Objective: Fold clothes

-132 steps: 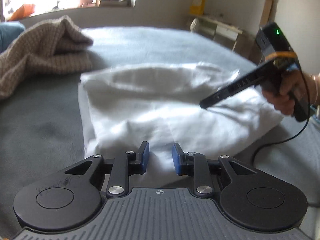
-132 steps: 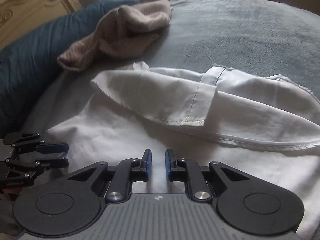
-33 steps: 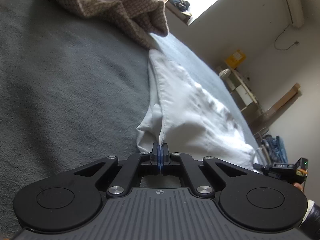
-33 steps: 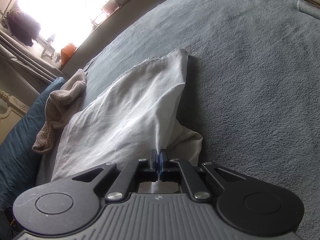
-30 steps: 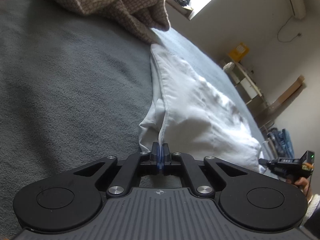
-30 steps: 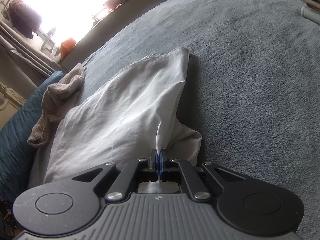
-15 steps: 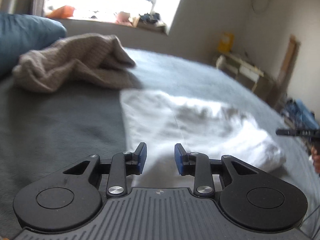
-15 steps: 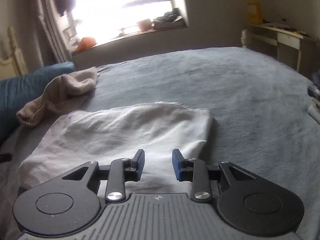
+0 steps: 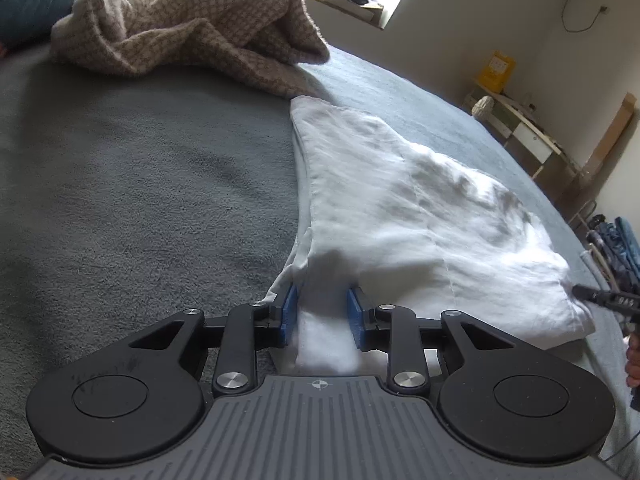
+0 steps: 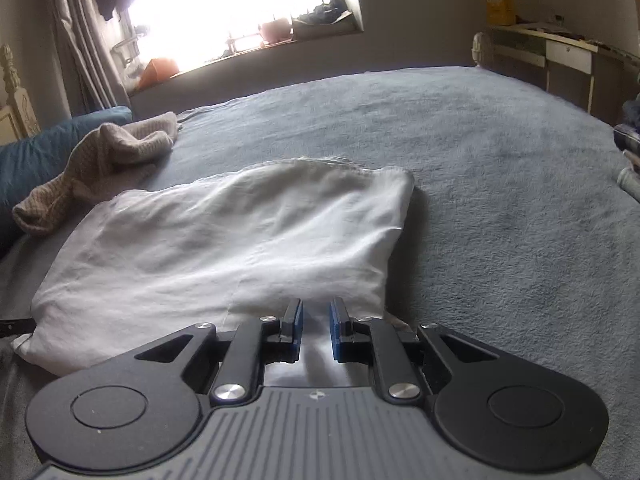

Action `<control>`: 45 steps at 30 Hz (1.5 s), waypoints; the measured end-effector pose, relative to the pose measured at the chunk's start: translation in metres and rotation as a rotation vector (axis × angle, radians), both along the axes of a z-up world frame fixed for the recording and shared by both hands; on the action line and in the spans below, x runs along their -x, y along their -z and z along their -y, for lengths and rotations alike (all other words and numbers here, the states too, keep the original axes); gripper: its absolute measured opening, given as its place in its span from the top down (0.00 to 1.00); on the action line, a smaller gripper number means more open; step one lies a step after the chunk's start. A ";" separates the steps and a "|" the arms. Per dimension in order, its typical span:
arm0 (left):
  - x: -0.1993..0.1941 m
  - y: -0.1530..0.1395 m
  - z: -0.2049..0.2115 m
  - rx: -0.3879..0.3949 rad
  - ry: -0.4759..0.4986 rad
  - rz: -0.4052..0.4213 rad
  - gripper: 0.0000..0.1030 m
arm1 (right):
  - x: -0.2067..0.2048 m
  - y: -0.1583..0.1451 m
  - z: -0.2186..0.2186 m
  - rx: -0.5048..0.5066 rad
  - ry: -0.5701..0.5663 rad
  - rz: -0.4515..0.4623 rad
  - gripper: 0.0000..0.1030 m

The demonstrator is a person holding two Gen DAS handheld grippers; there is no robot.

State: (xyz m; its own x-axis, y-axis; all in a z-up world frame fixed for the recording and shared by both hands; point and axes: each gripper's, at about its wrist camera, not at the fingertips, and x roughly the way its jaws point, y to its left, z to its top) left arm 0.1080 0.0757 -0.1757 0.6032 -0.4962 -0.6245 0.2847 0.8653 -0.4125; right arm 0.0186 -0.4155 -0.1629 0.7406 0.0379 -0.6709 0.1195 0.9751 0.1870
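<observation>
Releasing done: both tongs let go of white garment (image 9: 420,216) a second ago. Left gripper (image 9: 322,314) jaws apart, cloth edge between, unpinched. Right gripper (image 10: 316,330) jaws apart, just been narrowing, empty. Garment lies folded on grey bedspread (image 10: 500,184) beside brown knit (image 9: 192,28). Fold judged complete.

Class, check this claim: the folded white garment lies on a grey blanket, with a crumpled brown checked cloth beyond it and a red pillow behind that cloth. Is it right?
One thing is wrong: the pillow is blue, not red, as the right wrist view shows. The folded white garment does lie on the grey blanket, with the crumpled brown checked cloth beyond it.
</observation>
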 end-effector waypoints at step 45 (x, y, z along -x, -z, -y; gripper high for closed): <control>0.018 -0.004 -0.072 0.318 -0.240 -0.194 0.34 | 0.031 -0.029 -0.314 0.558 -0.861 0.145 0.56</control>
State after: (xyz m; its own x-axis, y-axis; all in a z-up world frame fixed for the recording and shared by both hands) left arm 0.0898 0.1480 -0.1713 0.6111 -0.5425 -0.5764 -0.0176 0.7187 -0.6951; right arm -0.0120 -0.1018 -0.1335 0.6852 0.3038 -0.6620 -0.6465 0.6723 -0.3606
